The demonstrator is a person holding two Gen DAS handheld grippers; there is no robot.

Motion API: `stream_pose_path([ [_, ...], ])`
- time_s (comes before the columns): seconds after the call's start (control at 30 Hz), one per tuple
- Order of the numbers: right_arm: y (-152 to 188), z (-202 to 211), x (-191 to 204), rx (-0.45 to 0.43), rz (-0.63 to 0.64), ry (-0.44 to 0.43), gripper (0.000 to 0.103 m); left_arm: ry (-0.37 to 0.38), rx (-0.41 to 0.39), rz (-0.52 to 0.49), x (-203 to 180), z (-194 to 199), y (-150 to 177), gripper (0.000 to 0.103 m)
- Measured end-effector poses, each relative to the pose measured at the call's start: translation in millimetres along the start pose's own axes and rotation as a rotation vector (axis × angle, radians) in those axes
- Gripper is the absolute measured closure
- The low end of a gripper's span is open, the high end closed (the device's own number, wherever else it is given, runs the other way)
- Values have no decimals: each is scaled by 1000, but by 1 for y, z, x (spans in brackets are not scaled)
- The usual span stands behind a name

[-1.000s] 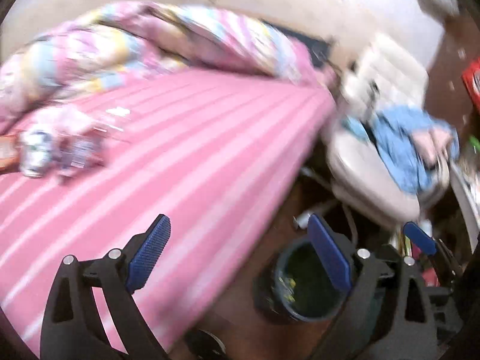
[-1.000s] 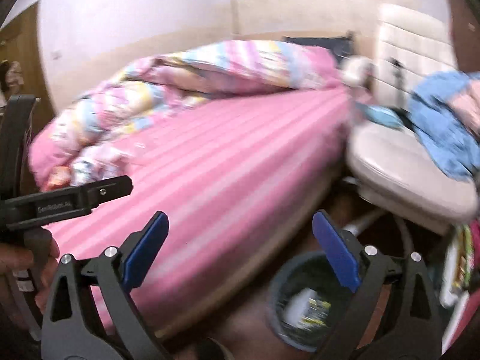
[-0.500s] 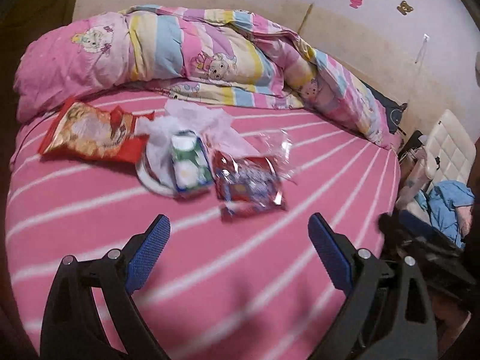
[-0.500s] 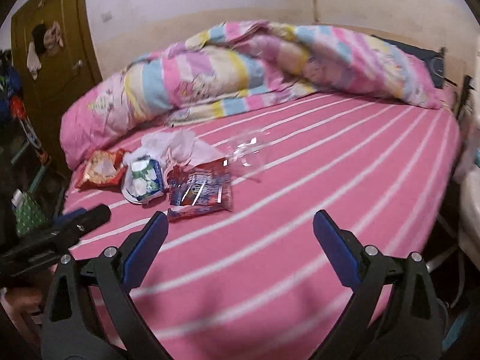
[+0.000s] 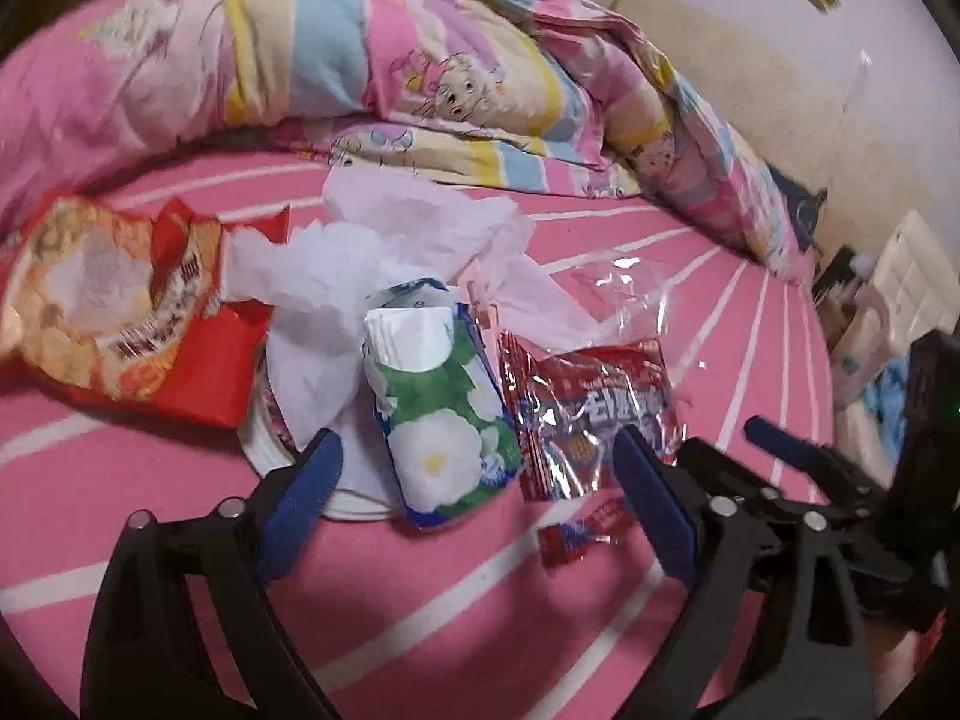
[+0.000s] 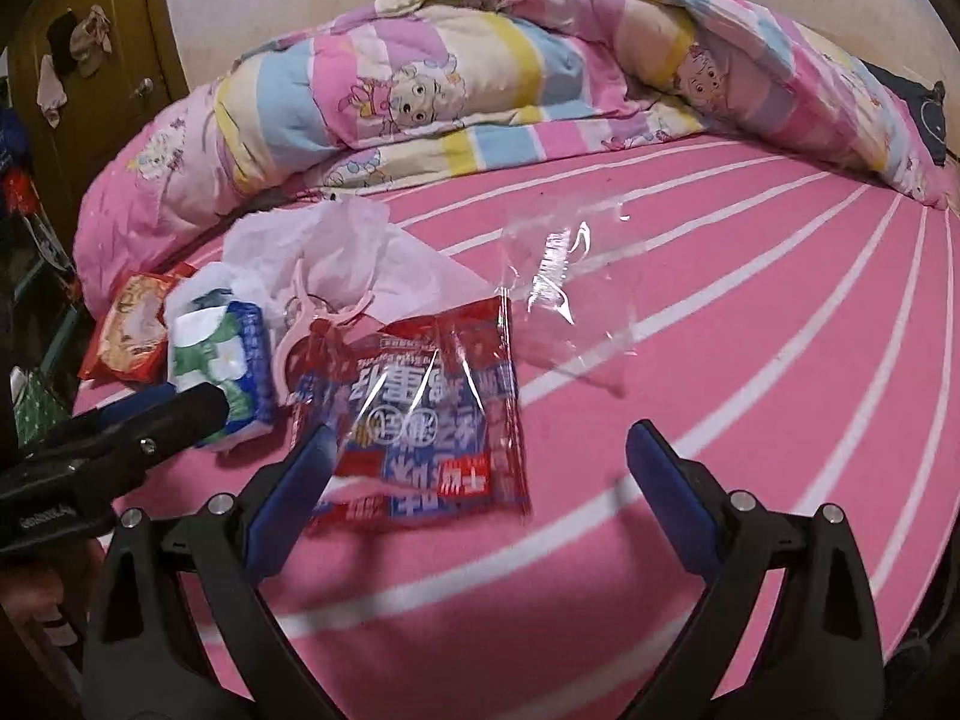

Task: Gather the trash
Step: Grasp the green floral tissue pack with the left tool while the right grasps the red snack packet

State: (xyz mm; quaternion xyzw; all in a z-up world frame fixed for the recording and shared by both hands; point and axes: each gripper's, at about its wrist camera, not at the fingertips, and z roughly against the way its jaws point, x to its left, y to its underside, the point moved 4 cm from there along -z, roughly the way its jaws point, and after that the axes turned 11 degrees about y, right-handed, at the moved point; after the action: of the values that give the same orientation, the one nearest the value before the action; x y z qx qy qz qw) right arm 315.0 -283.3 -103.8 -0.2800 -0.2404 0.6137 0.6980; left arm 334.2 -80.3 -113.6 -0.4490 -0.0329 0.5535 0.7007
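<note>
On the pink bed (image 6: pixel 750 360), both tools gape empty, left tool (image 5: pixel 474 480) over the tissue pack (image 5: pixel 444 420), right tool (image 6: pixel 480 468) over the red wrapper (image 6: pixel 420 408); slippery film may slide free.

Left tongs (image 5: pixel 474 495): jaws spread wide, blue pads (image 5: pixel 300 489) apart, nothing between them, angled forward and down. Right tongs (image 6: pixel 480 492): same, jaws wide, empty. Both side by side, close; the right tongs' arms show at the right edge of the left wrist view, left's at the left edge of the right wrist view.
</note>
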Motion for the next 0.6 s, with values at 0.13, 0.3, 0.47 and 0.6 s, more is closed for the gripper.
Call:
stream_pose_path([
  [0.13, -1, -21, 5, 43, 20, 7, 13, -10, 60, 7, 9, -22, 2, 35],
  [0.3, 3, -39, 4, 101, 47, 7, 33, 8, 74, 24, 12, -32, -1, 48],
  [0.47, 4, -43, 3, 108, 57, -8, 49, 36, 64, 66, 14, -28, -2, 64],
  [0.6, 5, -40, 6, 106, 70, -22, 77, 48, 52, 54, 8, -22, -4, 68],
])
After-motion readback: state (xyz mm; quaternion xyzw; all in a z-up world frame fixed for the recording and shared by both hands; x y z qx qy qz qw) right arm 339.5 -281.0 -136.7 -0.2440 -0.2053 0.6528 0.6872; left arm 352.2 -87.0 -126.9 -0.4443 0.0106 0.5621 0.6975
